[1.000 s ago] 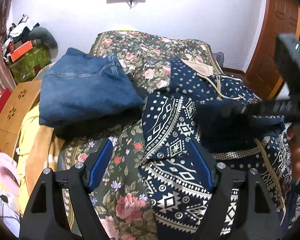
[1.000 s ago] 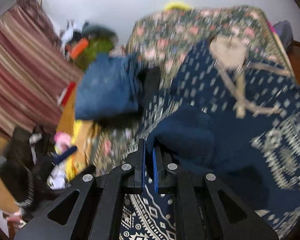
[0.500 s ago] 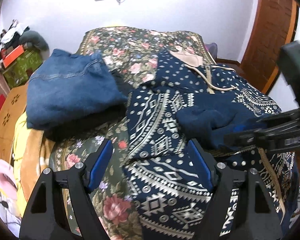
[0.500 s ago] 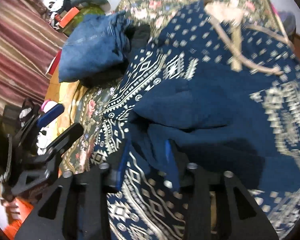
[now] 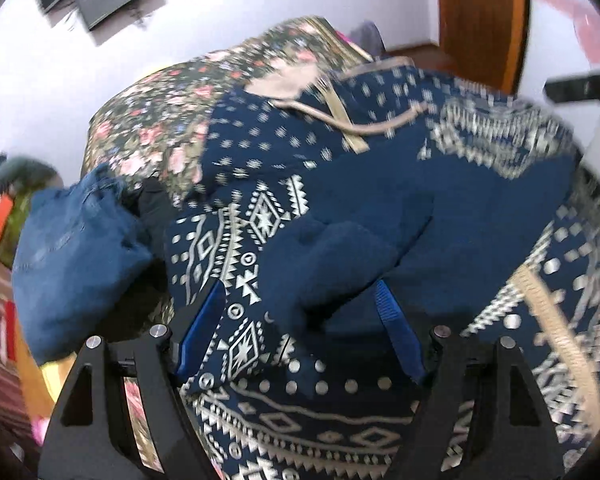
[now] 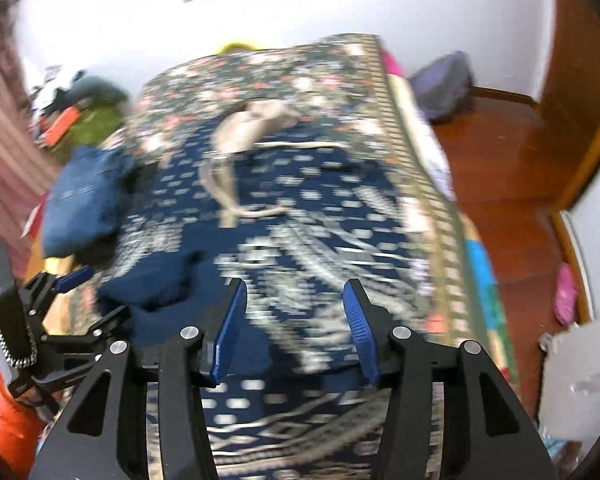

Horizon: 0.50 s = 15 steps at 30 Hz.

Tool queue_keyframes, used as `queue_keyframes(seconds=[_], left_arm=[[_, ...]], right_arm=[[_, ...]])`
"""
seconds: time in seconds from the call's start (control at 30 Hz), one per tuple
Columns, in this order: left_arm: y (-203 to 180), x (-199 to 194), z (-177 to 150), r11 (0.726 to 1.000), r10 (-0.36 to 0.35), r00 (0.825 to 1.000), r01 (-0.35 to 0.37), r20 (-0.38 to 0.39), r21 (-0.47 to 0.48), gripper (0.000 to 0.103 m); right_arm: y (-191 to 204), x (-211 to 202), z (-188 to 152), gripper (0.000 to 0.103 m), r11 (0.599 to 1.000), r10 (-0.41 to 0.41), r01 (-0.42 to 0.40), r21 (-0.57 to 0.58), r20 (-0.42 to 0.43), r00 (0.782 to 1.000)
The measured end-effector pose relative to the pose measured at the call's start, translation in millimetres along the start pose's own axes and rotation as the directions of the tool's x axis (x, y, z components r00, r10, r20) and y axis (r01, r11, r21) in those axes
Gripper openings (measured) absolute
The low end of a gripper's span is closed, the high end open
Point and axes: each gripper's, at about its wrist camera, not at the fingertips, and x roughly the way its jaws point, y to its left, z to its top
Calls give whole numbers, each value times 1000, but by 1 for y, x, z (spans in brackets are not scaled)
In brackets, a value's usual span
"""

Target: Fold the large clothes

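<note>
Right gripper [image 6: 296, 328], clamped on navy patterned garment [image 5: 380, 208] a second ago, is now gaping, empty; left gripper [image 5: 300, 332] is staying wide, holding nothing.

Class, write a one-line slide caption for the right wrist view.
Open right gripper above the navy patterned garment spread on the floral bed, folded jeans alongside.

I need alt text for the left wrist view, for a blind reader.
Open left tongs hover over a navy patterned garment spread on a floral bed. Folded blue jeans lie at the left; the picture is blurred.
</note>
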Motion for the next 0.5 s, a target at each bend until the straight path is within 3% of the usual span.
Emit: queue_keyframes(seconds=[0.27,0.33,0.4,0.5], left_arm=[[-4,35,18,1000,23,999,-23,-33,-17,76],[0,39,23,999,-13,999,11,-35,-53,67],[4,42,27,994,-65,997,61,-41,-93,43],[13,42,31,982,-109,994,102,-33,-162,14]], right_arm=[[-18,32,-28,46,998,-66,64,-25,-62,996],[-18,33,-33,47,996,-81,78,-50,-45,996],[-14,31,-38,47,993,-94,92,-73,-26,995],[-14,28,-40,48,992,-100,98,-83,-25,995]])
